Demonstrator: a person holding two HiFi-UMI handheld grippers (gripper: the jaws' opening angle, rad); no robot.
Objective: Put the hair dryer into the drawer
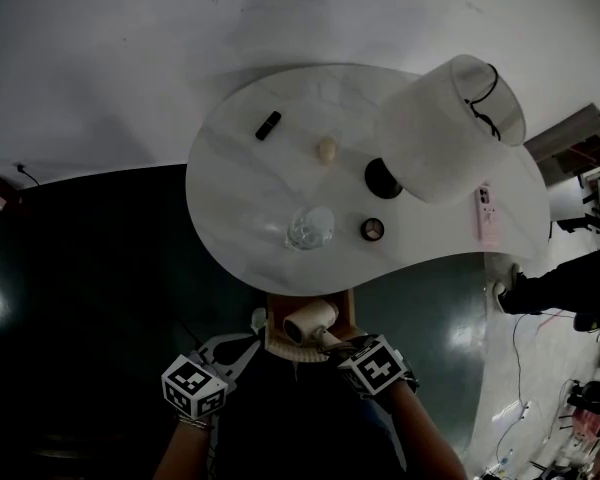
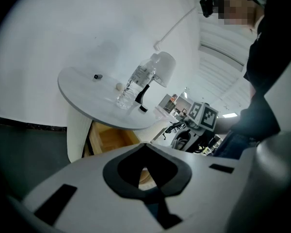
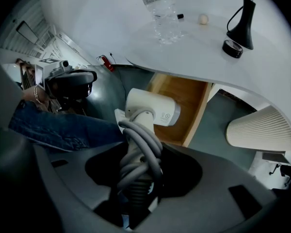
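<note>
The right gripper (image 3: 136,152) has its fingers closed on the handle of the cream-white plastic hair dryer (image 3: 153,111), with the grey cord (image 3: 148,144) coiled round that handle inside the grip. The dryer's barrel hangs over the mouth of the open wooden drawer (image 3: 184,98), and I cannot tell if it touches the wood.

Directly above the drawer, the white marble-look kidney-shaped worktop (image 1: 240,188) overhangs the drawer's back part. On the worktop edge nearest the drawer stand a clear plastic bottle (image 1: 310,228) and a small round black tin (image 1: 372,229). Farther back from the drawer is a lamp with a white cylindrical shade (image 1: 450,128) on a black base (image 1: 383,178), along with a small cream ball (image 1: 326,149) and a short black stick (image 1: 268,125). Off to the drawer's right, a pink phone (image 1: 486,213) lies on the worktop's far lobe. A ribbed cream pedestal (image 3: 262,127) stands beside the drawer, under the worktop.

The left gripper (image 2: 145,147) is left of the drawer, its fingers closed together with nothing between them. It points past the drawer's front.
</note>
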